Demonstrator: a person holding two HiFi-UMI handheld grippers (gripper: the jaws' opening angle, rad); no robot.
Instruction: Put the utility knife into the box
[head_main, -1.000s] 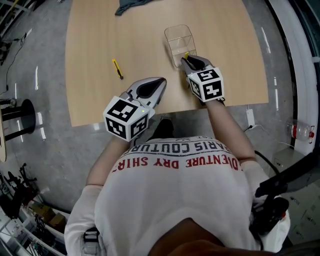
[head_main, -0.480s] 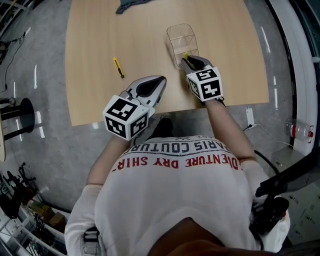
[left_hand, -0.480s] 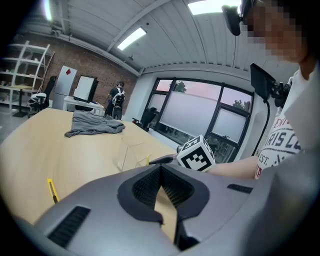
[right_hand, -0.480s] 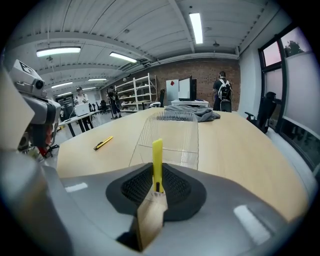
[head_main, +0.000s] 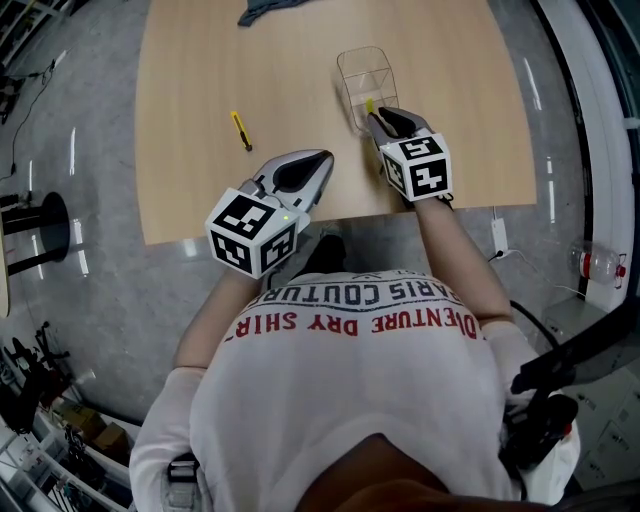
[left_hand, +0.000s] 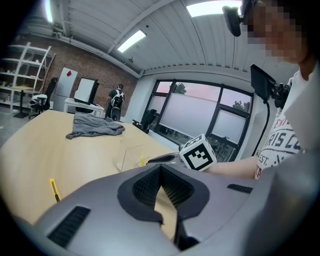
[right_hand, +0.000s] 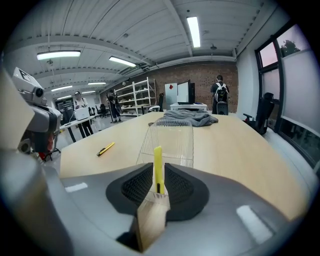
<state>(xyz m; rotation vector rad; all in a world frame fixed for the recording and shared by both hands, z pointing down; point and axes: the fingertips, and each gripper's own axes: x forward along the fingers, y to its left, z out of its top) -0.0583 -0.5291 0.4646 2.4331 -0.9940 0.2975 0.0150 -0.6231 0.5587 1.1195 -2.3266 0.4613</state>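
Left gripper (head_main: 318, 160) first: it hovers over the near edge of the light wooden table (head_main: 200, 150), its jaws drawn together at the tips with nothing between them, so we leave it out of this step. Beyond it and further left, a second yellow utility knife (head_main: 240, 131) lies flat on the table, well apart from everything else. At the far edge sits a crumpled grey cloth (head_main: 262, 10).

Moving right, the clear plastic box (head_main: 362, 75) stands open-topped on the table. Just at its near wall is the right gripper (head_main: 374, 117), clamped on the slim yellow utility knife (right_hand: 158, 167), which stands up between the pads with its free end pointing toward the box. From the head view the tip seems to sit at or just over the near rim; we cannot tell whether it is past it.

We judge the step in hand to be the drop into the box. To do it well, we should carry the knife forward until its whole length is above the opening, not just the tip, then tip it down so the leading end goes in first. We should release only once it is low inside. The box looks light, so a nudge against the near wall could slide or topple it; we should approach from above, not from the side.
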